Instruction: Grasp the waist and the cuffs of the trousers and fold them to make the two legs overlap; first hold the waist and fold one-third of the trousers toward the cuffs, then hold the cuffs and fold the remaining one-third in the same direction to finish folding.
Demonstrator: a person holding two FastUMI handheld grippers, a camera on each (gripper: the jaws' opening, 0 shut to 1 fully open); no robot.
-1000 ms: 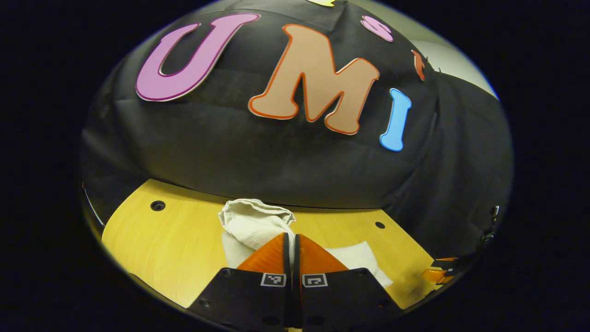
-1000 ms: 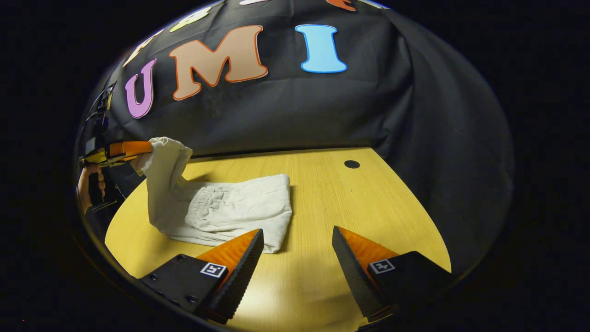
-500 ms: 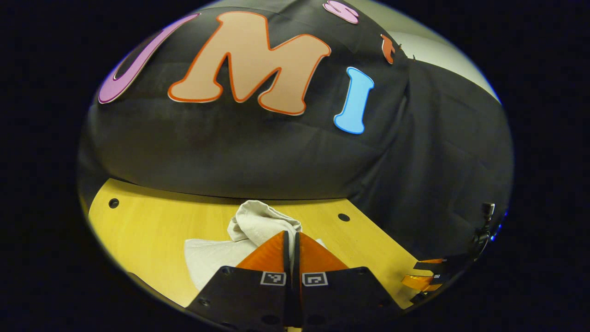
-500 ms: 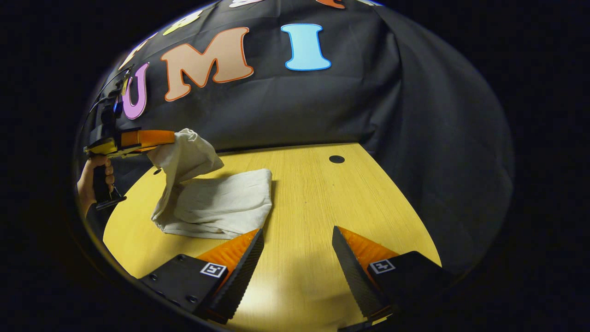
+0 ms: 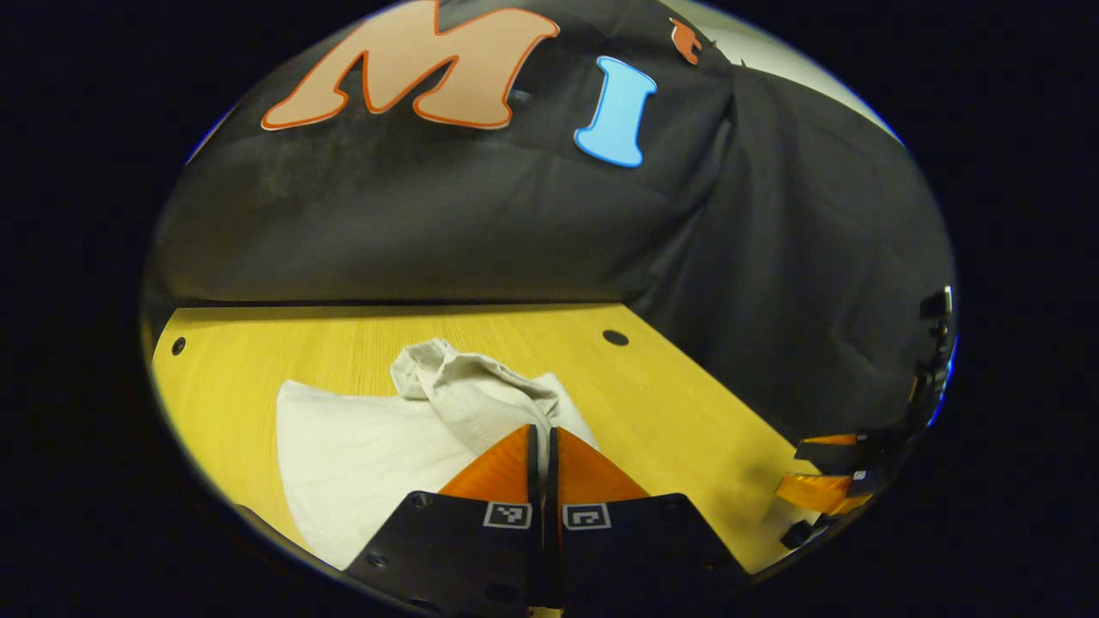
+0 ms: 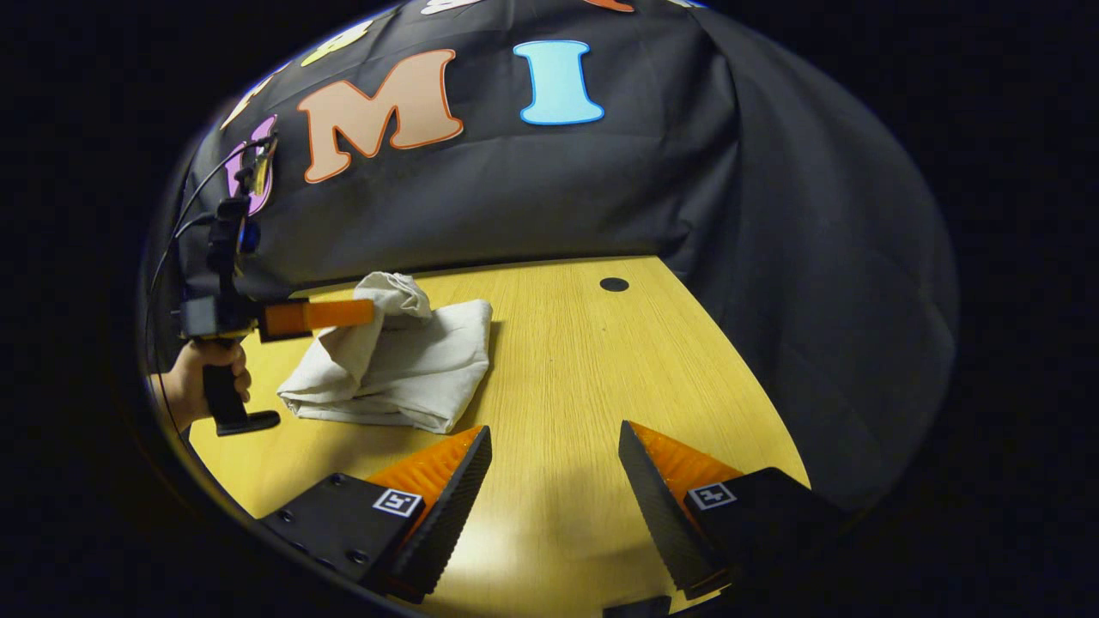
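Folding last third: left claw clamped on trousers cuff; lay it flush on the stack, edges aligned. Right claw apart, idle above table.

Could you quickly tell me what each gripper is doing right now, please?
Left gripper: jaws closed on a bunched end of the trousers.
Right gripper: jaws open, holding nothing, above the table.

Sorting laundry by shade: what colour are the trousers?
Off-white, plain, no pattern: the trousers show best in the right gripper view.
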